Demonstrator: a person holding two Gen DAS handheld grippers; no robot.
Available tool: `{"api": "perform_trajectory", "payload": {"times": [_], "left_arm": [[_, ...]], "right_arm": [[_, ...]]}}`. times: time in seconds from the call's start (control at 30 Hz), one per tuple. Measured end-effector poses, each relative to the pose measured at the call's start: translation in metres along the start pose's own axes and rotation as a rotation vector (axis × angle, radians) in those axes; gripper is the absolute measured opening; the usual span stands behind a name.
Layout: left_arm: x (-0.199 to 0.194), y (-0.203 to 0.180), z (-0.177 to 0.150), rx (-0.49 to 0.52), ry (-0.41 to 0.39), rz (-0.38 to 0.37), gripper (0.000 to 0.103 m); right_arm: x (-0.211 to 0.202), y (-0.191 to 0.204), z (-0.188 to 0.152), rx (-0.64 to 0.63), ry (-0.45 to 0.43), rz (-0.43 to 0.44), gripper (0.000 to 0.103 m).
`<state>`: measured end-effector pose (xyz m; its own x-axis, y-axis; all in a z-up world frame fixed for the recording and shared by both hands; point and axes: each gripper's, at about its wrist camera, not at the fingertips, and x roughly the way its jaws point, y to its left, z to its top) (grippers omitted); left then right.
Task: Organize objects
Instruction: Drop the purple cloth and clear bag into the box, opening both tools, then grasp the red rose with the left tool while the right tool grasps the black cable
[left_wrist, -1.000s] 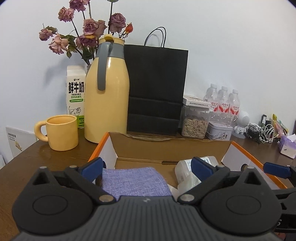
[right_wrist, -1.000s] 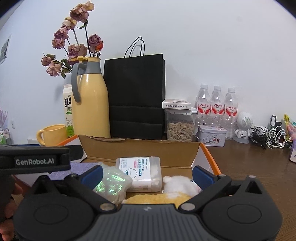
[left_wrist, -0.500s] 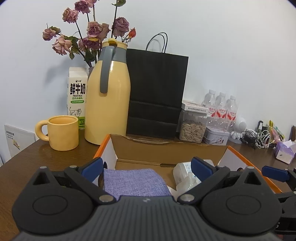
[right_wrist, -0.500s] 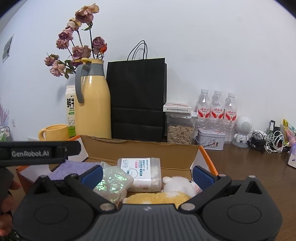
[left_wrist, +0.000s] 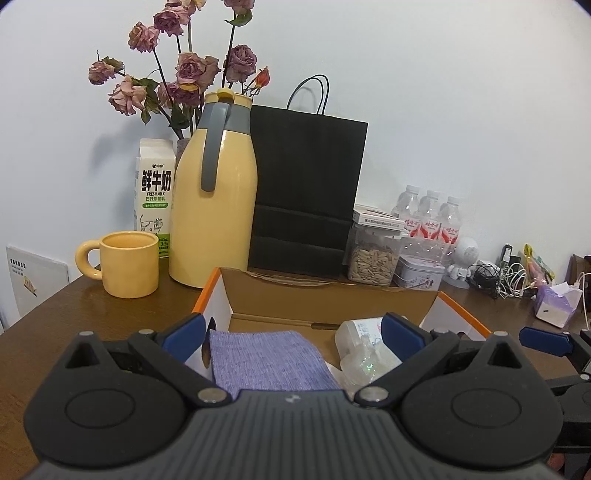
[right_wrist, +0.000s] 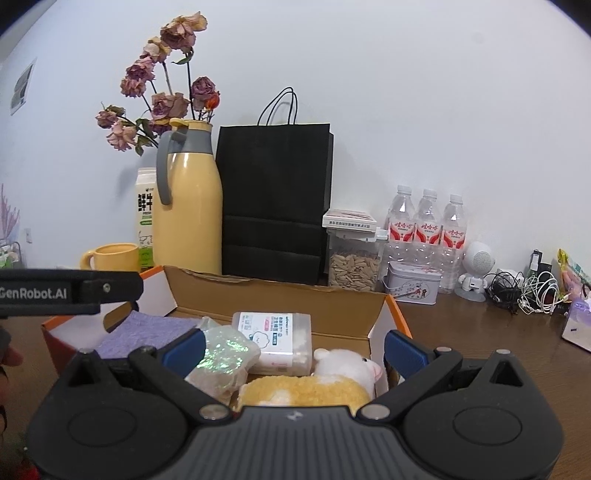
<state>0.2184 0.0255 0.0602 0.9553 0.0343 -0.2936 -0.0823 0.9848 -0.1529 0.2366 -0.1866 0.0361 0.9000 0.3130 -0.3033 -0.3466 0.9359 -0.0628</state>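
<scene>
Resting on the brown bench (left_wrist: 92, 306), an open cardboard box (right_wrist: 280, 291) with orange-edged flaps serves as the collecting container, its flaps folded outward so that both tongs can reach in from the near side. Behind it, against the wall, stand the bulky items that appear to need no sorting: a black paper bag (left_wrist: 306, 184), a yellow flask (left_wrist: 218, 210) with dried roses (left_wrist: 184, 74) behind it, a milk carton (left_wrist: 155, 192) and a yellow mug (left_wrist: 129, 264), all upright and clear of the box. Inside the box the contents lie side by side: a purple cloth (left_wrist: 266, 358) flat at the left, a yellow-and-white plush toy (right_wrist: 317, 384) at the near right corner, a white swab pack (right_wrist: 277, 341) toward the back wall, and a crinkled iridescent packet (right_wrist: 221, 358) between cloth and pack, touching the pack. The left tongs (left_wrist: 291, 334) are held spread wide above the cloth and grip nothing; the right tongs (right_wrist: 295, 347) are likewise released over the plush toy and packet. Judged from this layout, the packing looks largely done, with both tools poised over the box either to adjust an item or to withdraw. Cables, bottles and small tins at the far right sit well apart from the box.
</scene>
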Motion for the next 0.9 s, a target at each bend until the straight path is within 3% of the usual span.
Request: {"api": "perform_trajectory", "payload": {"times": [0.67, 0.9], "left_arm": [[-0.053, 0.000, -0.003, 0.057, 0.072, -0.015, 0.103], [-0.066, 0.004, -0.013, 0.066, 0.135, -0.017, 0.103]], "right_arm": [[-0.061, -0.003, -0.009, -0.012, 0.045, 0.020, 0.103], [-0.076, -0.005, -0.023, -0.004, 0.077, 0.027, 0.103]]}}
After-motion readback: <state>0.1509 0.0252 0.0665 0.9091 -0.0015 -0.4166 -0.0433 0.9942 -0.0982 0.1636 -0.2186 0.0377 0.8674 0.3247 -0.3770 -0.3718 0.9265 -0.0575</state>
